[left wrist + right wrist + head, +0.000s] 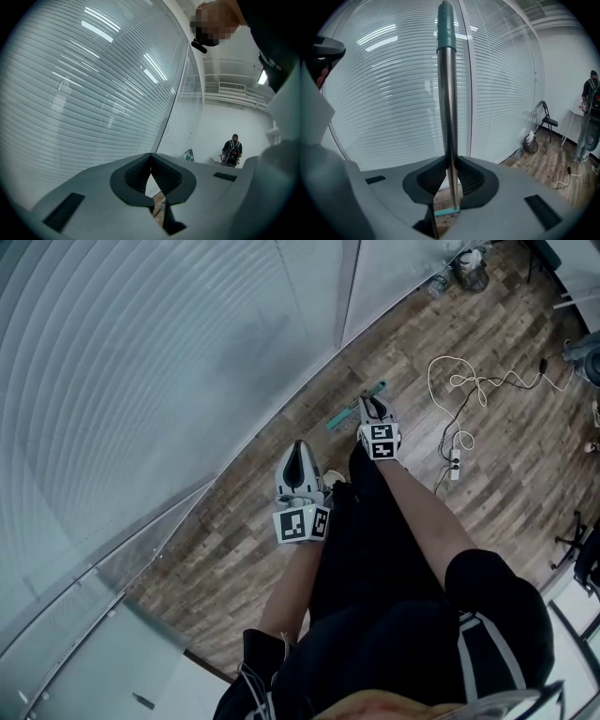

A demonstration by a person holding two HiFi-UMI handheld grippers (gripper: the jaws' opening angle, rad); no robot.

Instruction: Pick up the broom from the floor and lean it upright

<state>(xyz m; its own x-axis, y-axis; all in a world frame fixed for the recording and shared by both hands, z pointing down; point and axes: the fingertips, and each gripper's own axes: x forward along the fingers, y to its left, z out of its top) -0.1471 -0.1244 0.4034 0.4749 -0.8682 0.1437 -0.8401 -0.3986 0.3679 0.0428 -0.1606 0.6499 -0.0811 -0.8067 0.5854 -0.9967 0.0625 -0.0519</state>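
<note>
The broom has a silver handle (449, 117) with a teal grip at its top (446, 28) and a teal brush head (445, 212) low by the floor. It stands nearly upright in front of the blinds. My right gripper (450, 176) is shut on the handle, which runs up between the two pads. In the head view the right gripper (372, 407) is over the teal brush head (343, 419) near the glass wall. My left gripper (300, 448) is nearer me, apart from the broom. Its tips (150, 155) meet with nothing between them.
A glass wall with white blinds (169, 362) runs along the left above the wooden floor (506, 437). A white cable and power strip (455, 465) lie to the right. A dark bin (471, 273), a folding chair (547, 123) and a person (590, 108) stand farther off.
</note>
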